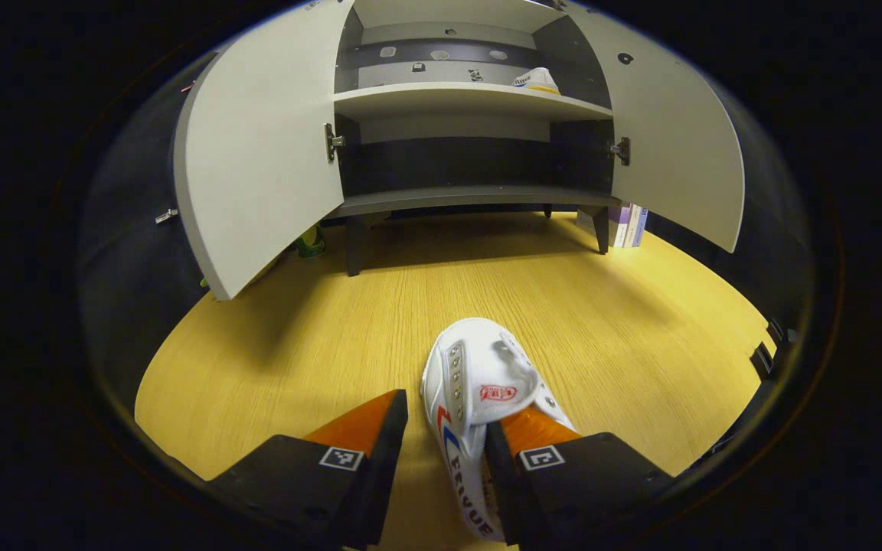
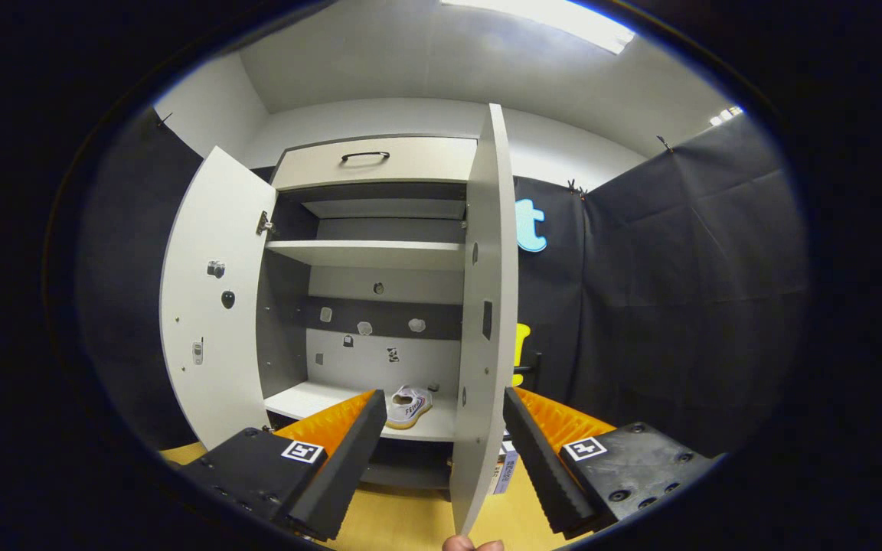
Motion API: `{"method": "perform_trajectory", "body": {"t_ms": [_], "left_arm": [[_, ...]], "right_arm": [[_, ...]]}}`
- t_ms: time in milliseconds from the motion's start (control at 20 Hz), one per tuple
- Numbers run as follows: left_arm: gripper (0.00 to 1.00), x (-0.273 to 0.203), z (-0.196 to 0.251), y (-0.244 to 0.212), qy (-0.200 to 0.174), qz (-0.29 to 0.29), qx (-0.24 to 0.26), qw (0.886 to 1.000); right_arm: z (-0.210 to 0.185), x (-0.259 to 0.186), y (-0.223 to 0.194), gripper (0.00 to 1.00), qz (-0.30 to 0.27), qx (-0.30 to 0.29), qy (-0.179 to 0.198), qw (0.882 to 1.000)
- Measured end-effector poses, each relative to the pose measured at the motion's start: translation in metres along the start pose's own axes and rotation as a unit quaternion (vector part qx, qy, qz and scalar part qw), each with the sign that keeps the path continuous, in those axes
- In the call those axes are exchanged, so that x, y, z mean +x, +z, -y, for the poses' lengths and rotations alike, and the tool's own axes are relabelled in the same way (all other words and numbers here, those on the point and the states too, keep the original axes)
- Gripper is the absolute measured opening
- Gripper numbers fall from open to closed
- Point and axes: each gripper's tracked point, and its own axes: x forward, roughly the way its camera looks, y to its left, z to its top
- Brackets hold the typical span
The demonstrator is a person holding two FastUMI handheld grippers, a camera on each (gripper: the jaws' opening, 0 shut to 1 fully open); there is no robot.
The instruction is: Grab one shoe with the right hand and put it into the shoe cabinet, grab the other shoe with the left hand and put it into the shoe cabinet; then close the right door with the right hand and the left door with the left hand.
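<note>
The left gripper point(image 1: 445, 448) had its fingers spread low over the wooden floor point(image 1: 295, 337), the white shoe point(image 1: 479, 405) lying between them against the right finger, not pinched. Ahead stood the shoe cabinet point(image 1: 464, 99) with both doors open and the other shoe point(image 1: 537, 80) on its middle shelf. The right gripper point(image 2: 437, 444) had its fingers spread either side of the right door's point(image 2: 487, 306) edge, gripping nothing; the shelved shoe point(image 2: 408, 405) lay beyond.
</note>
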Motion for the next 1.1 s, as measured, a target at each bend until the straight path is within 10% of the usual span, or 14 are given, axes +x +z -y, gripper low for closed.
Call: {"method": "perform_trajectory", "body": {"t_ms": [400, 750, 1100], "left_arm": [[0.14, 0.014, -0.010, -0.007, 0.029, -0.037, 0.024, 0.999], [0.08, -0.013, -0.014, 0.024, 0.024, -0.075, 0.008, 0.997], [0.08, -0.065, 0.006, 0.152, 0.028, -0.003, -0.024, 0.999]], "right_arm": [[0.022, 0.000, -0.009, 0.97, -0.013, 0.008, -0.013, 1.000], [0.037, 0.008, -0.009, 0.98, -0.006, 0.020, -0.020, 1.000], [0.067, 0.020, -0.024, 0.98, -0.016, 0.042, -0.041, 0.998]]}}
